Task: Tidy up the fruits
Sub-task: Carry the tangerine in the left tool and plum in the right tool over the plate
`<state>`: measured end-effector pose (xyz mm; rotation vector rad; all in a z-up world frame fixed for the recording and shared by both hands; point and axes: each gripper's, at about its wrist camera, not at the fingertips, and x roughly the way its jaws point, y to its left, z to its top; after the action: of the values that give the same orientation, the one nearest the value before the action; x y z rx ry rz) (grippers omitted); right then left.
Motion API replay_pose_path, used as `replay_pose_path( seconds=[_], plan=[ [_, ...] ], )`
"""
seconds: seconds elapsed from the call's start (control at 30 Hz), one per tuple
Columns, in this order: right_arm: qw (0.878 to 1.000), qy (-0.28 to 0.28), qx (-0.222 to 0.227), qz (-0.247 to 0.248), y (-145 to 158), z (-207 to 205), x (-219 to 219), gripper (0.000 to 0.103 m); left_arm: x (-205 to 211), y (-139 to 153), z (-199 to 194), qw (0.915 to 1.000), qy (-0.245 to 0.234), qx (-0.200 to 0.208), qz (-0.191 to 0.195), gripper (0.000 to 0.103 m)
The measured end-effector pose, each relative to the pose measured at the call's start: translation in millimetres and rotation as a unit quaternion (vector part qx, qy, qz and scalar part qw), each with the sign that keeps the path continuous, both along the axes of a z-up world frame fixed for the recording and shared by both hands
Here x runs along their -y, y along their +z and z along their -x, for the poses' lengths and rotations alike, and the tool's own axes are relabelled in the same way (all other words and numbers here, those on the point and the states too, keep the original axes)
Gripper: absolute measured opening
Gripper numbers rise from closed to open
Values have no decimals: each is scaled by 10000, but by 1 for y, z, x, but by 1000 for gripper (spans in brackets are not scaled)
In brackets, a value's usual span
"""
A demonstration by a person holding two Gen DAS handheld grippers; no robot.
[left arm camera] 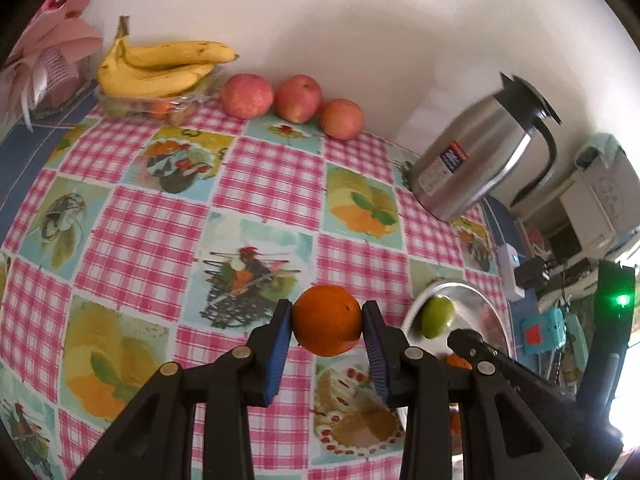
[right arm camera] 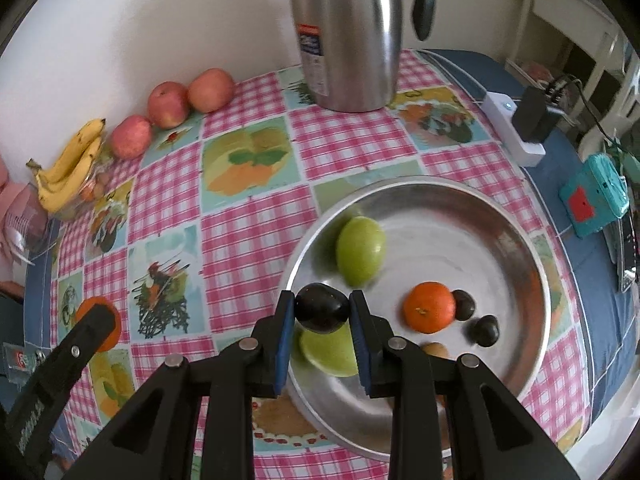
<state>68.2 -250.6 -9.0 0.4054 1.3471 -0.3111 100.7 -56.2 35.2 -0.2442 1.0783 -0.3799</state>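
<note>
Fruits in transit: left gripper (left arm camera: 327, 322) clamps a firm orange (left arm camera: 327, 320) across its middle; right gripper (right arm camera: 322, 307) pinches a dark, probably slippery plum (right arm camera: 321, 307) over the tray (right arm camera: 520, 232).

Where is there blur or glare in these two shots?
Left wrist view: the steel flask is slightly motion-smeared, and daylight blows out the lower right edge. Right wrist view: the green fruit and the metal bowl rim are smeared; both views bend the tablecloth.
</note>
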Motion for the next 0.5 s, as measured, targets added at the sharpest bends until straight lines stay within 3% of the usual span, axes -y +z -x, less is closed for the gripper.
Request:
replay_pose_path(
  seconds=[0.5],
  plan=[
    [9953, -965, -50, 38, -7, 24, 68, 29, 92, -12, 34, 9920, -1236, -29, -251, 38]
  ],
)
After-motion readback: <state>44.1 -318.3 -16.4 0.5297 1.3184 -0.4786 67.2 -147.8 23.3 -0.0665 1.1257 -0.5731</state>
